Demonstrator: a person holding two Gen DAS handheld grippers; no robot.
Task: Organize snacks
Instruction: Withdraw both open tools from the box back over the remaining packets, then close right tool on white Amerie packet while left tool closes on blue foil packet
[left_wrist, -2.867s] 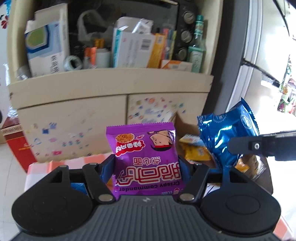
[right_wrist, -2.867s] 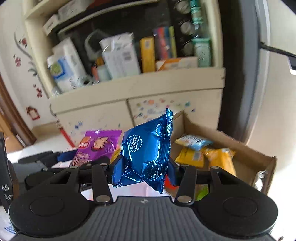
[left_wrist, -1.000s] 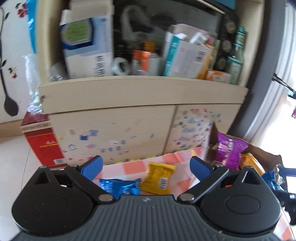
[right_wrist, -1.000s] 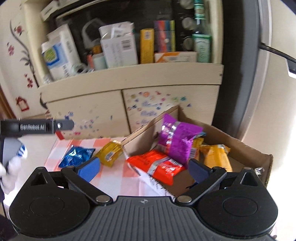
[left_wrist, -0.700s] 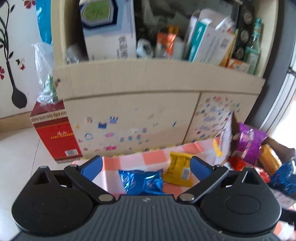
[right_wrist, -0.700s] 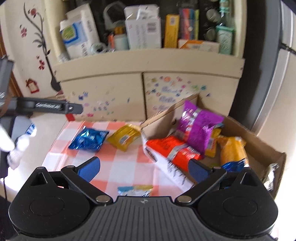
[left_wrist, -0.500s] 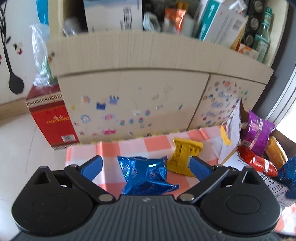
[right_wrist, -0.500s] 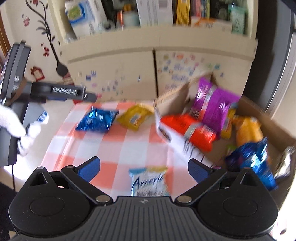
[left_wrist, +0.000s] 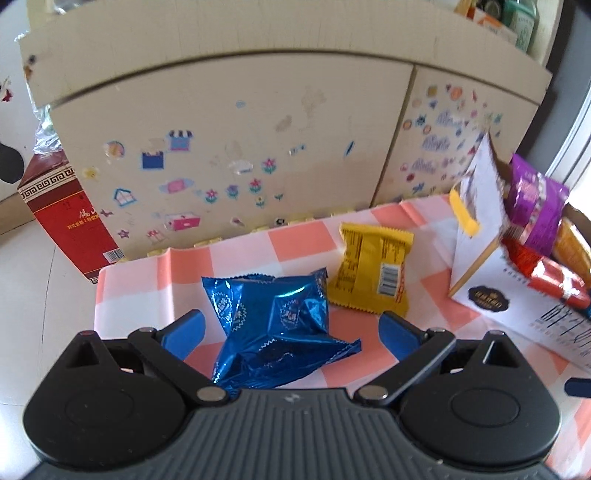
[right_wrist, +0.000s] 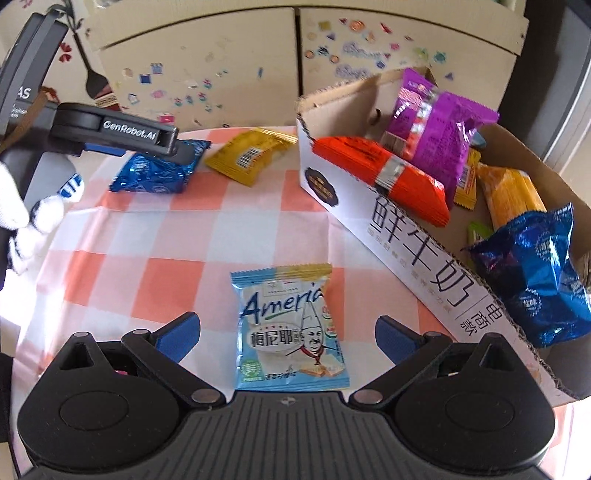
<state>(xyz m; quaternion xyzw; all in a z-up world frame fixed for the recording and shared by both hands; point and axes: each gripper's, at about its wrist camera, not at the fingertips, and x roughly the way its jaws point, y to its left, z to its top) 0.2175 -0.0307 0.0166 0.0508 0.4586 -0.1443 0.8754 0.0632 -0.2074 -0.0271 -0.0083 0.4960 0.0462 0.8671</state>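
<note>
My left gripper (left_wrist: 291, 334) is open, with a shiny blue snack bag (left_wrist: 275, 328) lying on the checked cloth between its fingers. A yellow packet (left_wrist: 373, 271) lies just beyond it. My right gripper (right_wrist: 288, 334) is open around a light blue and white packet (right_wrist: 290, 325) flat on the cloth. The cardboard box (right_wrist: 406, 240) at the right holds purple (right_wrist: 439, 125), orange-red (right_wrist: 384, 173), yellow and blue (right_wrist: 539, 273) bags. The left gripper also shows in the right wrist view (right_wrist: 122, 136), over the blue bag (right_wrist: 159, 171).
A cream cabinet (left_wrist: 240, 122) with stickers stands behind the table. A red carton (left_wrist: 62, 214) stands on the floor at the left. The orange checked cloth (right_wrist: 177, 240) covers the table between the loose packets and the box.
Both grippers have dropped lower and closer to the table. The left now frames the blue bag, the right frames the light blue packet. Both stay open.
</note>
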